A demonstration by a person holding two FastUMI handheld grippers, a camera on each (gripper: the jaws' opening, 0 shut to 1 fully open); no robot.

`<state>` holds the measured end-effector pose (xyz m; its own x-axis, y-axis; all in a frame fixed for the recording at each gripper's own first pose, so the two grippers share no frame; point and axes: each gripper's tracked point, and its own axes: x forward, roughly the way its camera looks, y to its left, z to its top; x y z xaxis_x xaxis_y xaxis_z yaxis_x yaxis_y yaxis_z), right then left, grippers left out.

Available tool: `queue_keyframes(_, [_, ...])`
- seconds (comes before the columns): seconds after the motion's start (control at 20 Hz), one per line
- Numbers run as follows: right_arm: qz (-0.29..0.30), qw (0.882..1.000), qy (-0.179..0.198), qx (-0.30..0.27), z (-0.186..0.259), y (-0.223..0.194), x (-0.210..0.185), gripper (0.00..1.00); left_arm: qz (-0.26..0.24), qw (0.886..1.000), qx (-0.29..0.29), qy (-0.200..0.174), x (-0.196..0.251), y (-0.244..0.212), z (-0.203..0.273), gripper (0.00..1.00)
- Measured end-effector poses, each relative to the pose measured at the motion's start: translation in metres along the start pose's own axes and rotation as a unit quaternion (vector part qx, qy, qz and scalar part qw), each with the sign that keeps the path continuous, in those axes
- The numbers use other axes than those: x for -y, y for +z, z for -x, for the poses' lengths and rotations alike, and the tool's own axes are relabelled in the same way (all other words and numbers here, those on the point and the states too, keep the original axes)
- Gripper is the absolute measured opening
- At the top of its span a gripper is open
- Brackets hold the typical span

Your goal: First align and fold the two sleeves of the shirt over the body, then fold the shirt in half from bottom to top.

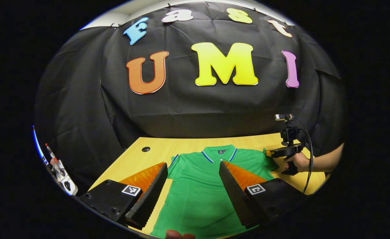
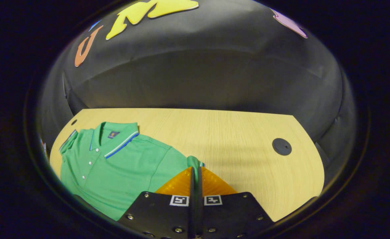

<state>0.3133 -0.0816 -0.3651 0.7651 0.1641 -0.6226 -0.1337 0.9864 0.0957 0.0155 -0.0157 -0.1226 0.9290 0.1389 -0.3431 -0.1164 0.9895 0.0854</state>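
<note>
Wooden table (image 2: 234, 132), green shirt (image 1: 201, 186) collar toward wall, left claw (image 1: 193, 169) apart, right claw (image 2: 195, 174) clamped on sleeve (image 2: 195, 162)

Shirt (image 1: 199, 186) green; collar (image 1: 218, 153) green with white and blue stripe along edge; small dark blue label with orange mark inside neck; white buttons (image 2: 89, 163) down placket. Sleeve cuff (image 2: 195, 163) at shirt's 3 o'clock green, trimmed with same white-blue stripe. Bench (image 2: 234, 139) pale yellow wood grain; round black cap (image 2: 281, 146) at 3 o'clock, small dark hole (image 1: 145, 149) at 10 o'clock. Booth wall black.
</note>
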Motion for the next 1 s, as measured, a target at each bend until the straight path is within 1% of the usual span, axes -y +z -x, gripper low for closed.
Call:
queue_keyframes(0.2, [-0.005,1.0,-0.008,0.016,0.023,0.02,-0.008,0.02,0.012,1.0,0.005,0.0,-0.009,-0.001,0.004,1.0])
queue_keyframes(0.4, [-0.005,1.0,-0.012,0.023,0.04,0.034,-0.027,0.02,0.023,1.0,0.014,0.004,-0.025,0.0,0.01,1.0])
queue_keyframes(0.65, [-0.006,0.999,-0.014,0.031,0.058,0.051,-0.067,0.02,0.046,0.999,0.02,0.018,-0.056,-0.004,0.016,1.0])
queue_keyframes(1.0, [-0.001,1.0,-0.013,0.02,0.058,0.052,-0.136,0.02,0.061,0.997,0.025,0.03,-0.102,-0.013,0.022,1.0])
